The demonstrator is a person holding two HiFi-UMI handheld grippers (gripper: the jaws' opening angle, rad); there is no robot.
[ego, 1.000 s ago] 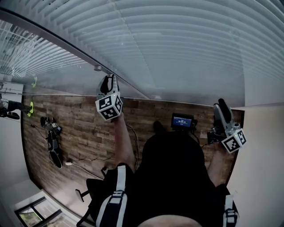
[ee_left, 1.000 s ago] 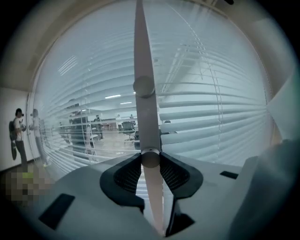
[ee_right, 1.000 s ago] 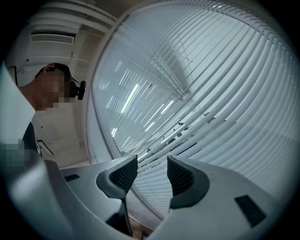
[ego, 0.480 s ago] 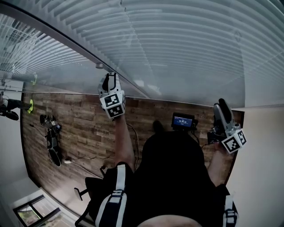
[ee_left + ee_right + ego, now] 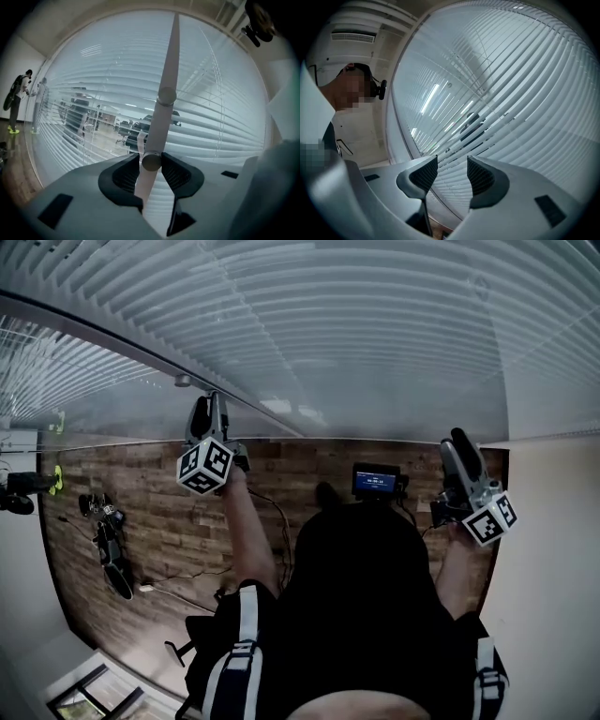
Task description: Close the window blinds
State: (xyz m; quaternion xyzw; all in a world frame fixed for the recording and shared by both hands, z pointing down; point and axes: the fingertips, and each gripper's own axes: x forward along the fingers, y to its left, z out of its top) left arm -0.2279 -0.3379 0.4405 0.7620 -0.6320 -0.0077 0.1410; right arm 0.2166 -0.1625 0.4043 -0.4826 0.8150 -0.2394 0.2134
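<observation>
White slatted blinds cover the window ahead. In the left gripper view their slats are tilted partly apart and an office shows through. A pale tilt wand hangs down in front of them, and its round lower end lies between the pads of my left gripper. Those jaws are opening, with a thin gap beside the wand. In the head view the left gripper is raised to the blinds. My right gripper is held lower at the right, open, with only blinds beyond its pads.
Below lies a wood-plank floor with cables and a dark stand at the left. A small device with a lit screen sits by the window base. A white wall is on the right. A person stands at the far left.
The left gripper has shifted left along the blinds and its marker cube has turned. The right gripper has stayed where it was.
</observation>
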